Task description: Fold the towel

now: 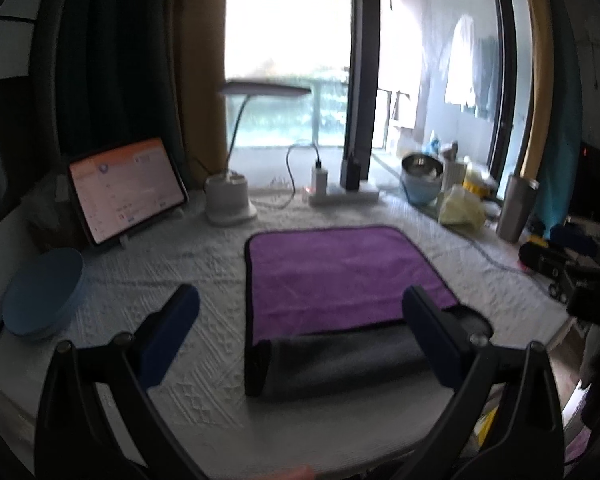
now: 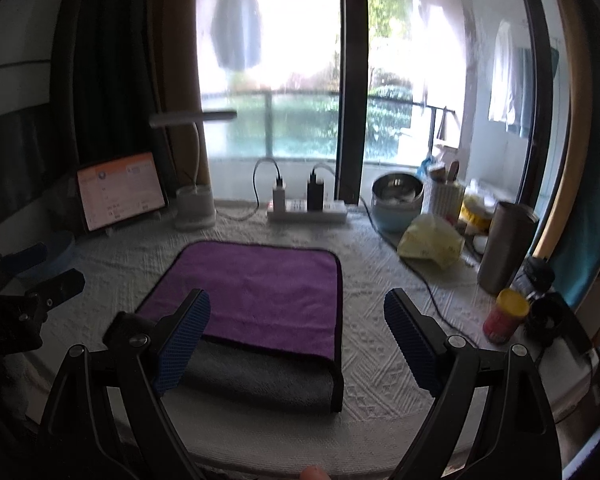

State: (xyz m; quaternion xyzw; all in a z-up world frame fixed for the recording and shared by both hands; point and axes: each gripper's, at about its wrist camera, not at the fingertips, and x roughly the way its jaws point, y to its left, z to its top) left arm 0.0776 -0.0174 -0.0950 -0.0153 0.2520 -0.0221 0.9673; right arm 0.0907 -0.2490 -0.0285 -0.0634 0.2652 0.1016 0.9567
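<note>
A purple towel (image 1: 340,272) with a dark edge lies flat on the white textured table cover (image 1: 160,280). Its near end is turned over and shows a grey underside (image 1: 340,364). My left gripper (image 1: 300,312) is open and empty, held above the towel's near left part. In the right wrist view the same towel (image 2: 260,288) lies ahead with its grey near fold (image 2: 260,380). My right gripper (image 2: 296,316) is open and empty above the towel's near right corner. The left gripper (image 2: 32,280) shows at the left edge of that view.
A tablet (image 1: 124,192) on a stand, a desk lamp (image 1: 228,196) and a power strip (image 1: 340,194) stand at the back. A blue round lid (image 1: 40,292) lies at left. A metal bowl (image 2: 396,196), yellow bag (image 2: 428,240), steel tumbler (image 2: 504,248) and red jar (image 2: 504,316) crowd the right side.
</note>
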